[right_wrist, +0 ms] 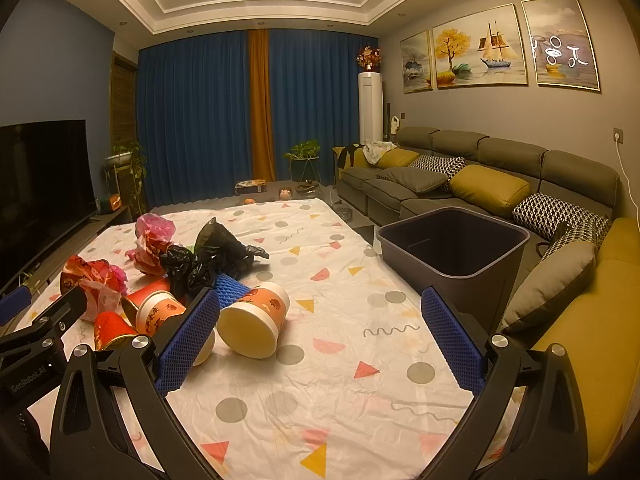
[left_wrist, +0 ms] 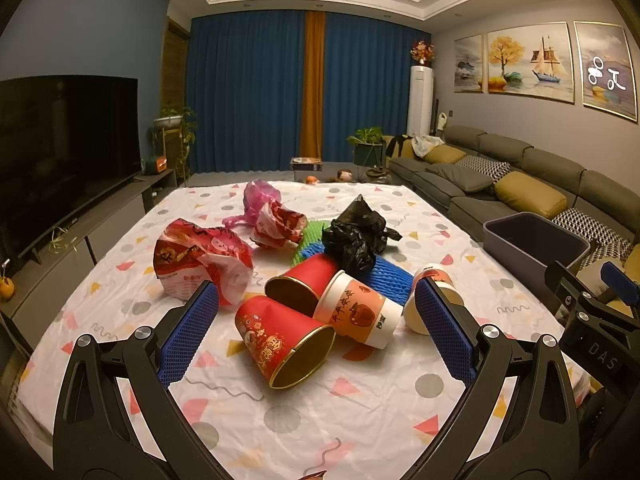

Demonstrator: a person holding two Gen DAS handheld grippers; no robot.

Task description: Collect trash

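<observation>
**Inspector:** Two grippers, both spread wide, neither holding anything. The left gripper [left_wrist: 316,312] hangs over the heap, its pads either side of a red cup [left_wrist: 285,340] lying on its side, not touching it. The right gripper [right_wrist: 320,316] hangs over bare tablecloth [right_wrist: 320,408] with an orange-banded cup [right_wrist: 256,320] just beside its left pad.

**Clerk:** Where does the trash sit against the bin?

**Inspector:** Bunched on the left half of the table: cups, a crumpled red wrapper [left_wrist: 200,260], a black plastic bag [left_wrist: 358,236], a blue foam sleeve [left_wrist: 384,276], a pink bag [left_wrist: 258,200]. The bin [right_wrist: 452,248] stands off the table's right edge, seemingly empty, well apart from the heap.

**Clerk:** Risks?

**Inspector:** Several, in my judgement. Cups on their sides will likely roll if a pad nudges before closing, and the orange-banded one lies nearest the open cloth toward the edge. The cups touch one another, so closing on one may drag its neighbour. Thin paper walls could crush and slip. The bags are light and may snag the foam. The left gripper's carry to the bin crosses the right's space.
</observation>
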